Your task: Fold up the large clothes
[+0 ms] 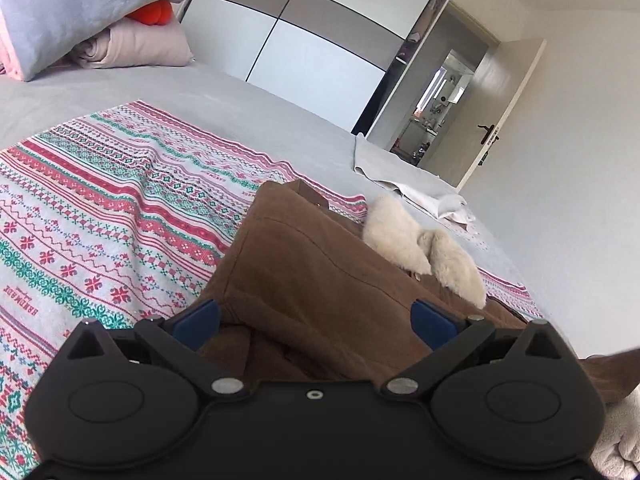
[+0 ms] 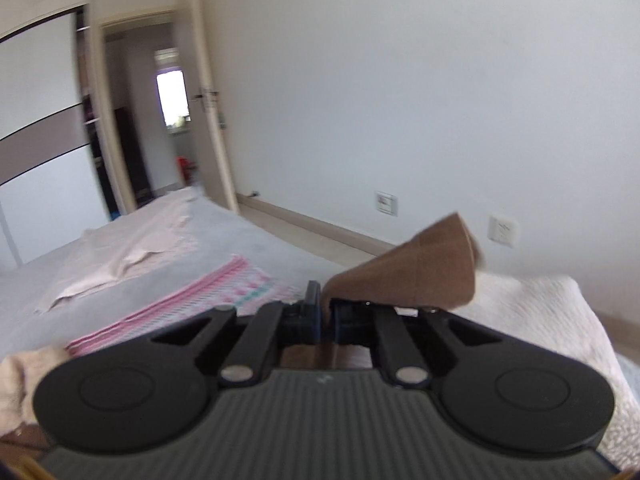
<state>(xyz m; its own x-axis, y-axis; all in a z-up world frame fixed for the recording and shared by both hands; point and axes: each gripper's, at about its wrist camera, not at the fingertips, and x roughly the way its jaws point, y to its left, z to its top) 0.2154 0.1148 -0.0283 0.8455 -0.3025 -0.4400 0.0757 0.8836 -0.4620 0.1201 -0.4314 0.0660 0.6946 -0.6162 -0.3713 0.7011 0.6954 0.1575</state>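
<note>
**Q:** Coat, left wrist view: where does it lie, and how does the tool stand?

**A:** The brown coat (image 1: 320, 280) lies on a patterned blanket (image 1: 100, 208) spread over the grey bed (image 1: 240, 100). Its cream fur trim (image 1: 424, 252) shows at the far right side. The left gripper (image 1: 316, 320) has its jaws spread wide, the blue pads (image 1: 198, 322) far apart on either side of a raised brown fold. Neither pad visibly presses the cloth; the fabric passes between them unclamped.

**Q:** What else does this view show?

**A:** Stacked pillows (image 1: 100, 12) at upper left, a wardrobe (image 1: 312, 40) beyond the bed, and an open door (image 1: 500, 112) at right. A pale cloth (image 1: 404, 180) lies near the bed's far edge.

**Q:** Right wrist view: how does the tool stand?

**A:** The right gripper (image 2: 326, 312) has its jaws drawn together, pinching an edge of the brown coat (image 2: 424, 276). The gripped flap stands up above the fingers, raised off the bed. The picture is blurred.

**Q:** And the surroundings?

**A:** The striped blanket (image 2: 208, 296) lies left of the fingers, a pale cloth (image 2: 132, 248) farther off on the bed, a white quilted cover (image 2: 540, 312) at right, and wall sockets (image 2: 502, 232) behind.
</note>
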